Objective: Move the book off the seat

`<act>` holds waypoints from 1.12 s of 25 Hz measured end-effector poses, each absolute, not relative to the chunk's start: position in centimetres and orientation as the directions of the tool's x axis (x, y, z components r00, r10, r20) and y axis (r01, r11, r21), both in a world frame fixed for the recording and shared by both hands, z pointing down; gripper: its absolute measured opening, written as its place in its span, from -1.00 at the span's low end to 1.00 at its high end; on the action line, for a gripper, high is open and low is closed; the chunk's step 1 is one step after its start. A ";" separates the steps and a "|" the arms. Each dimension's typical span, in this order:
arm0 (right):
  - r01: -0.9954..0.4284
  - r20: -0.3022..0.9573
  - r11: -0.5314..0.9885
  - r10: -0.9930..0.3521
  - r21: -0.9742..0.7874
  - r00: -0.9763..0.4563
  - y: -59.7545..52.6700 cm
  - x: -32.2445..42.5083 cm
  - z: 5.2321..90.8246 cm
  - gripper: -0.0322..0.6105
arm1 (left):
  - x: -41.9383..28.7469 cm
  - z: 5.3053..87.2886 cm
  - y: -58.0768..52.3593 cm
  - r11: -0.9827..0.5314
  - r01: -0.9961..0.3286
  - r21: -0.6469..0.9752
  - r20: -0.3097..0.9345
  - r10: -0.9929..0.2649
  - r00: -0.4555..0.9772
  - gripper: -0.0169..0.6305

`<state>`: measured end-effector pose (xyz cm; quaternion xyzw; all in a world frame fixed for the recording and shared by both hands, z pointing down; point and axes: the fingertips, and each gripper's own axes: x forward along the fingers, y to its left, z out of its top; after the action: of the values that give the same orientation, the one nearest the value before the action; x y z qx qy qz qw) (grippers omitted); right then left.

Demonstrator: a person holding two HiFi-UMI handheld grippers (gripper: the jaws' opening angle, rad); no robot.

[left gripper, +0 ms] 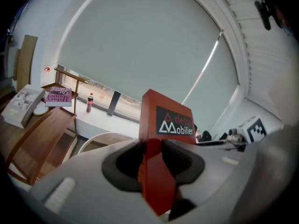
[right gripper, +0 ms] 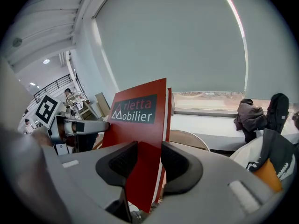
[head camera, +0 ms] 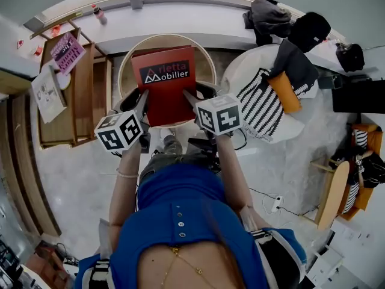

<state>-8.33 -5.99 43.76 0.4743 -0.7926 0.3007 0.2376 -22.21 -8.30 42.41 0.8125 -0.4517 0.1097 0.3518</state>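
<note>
Big shaded window behind; above the round tan seat, left gripper and right gripper jaws pinch bottom corners of the stiff, probably light red hardcover book.

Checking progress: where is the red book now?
Head view, centre: the red book is gripped by the left gripper and right gripper, held over the round beige chair.

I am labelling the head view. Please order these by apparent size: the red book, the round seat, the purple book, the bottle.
1. round seat, though partly hidden
2. red book; it is held nearer the camera, so its rank against the seat is unsure
3. purple book
4. bottle
</note>
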 end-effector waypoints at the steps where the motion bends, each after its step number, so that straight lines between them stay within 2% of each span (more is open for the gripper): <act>1: -0.894 0.664 0.372 -0.605 -0.251 -0.439 -5.9 -8.4 43.8 -0.40 | -22.3 42.4 -8.2 -0.340 -0.811 0.476 0.496 -0.658 0.567 -0.56; 16: -0.864 0.652 0.421 -0.579 -0.275 -0.489 -5.4 -7.4 43.2 -0.41 | -21.6 41.4 -6.9 -0.284 -0.841 0.461 0.494 -0.704 0.509 -0.56; 28: -0.837 0.641 0.486 -0.563 -0.253 -0.521 -7.0 -3.7 41.3 -0.41 | -18.0 39.7 -7.4 -0.232 -0.852 0.469 0.472 -0.750 0.464 -0.57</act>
<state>-3.69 -7.02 41.27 0.4235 -0.8264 0.2786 0.2454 -17.99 -7.41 39.69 0.7814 -0.5126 0.0736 0.3482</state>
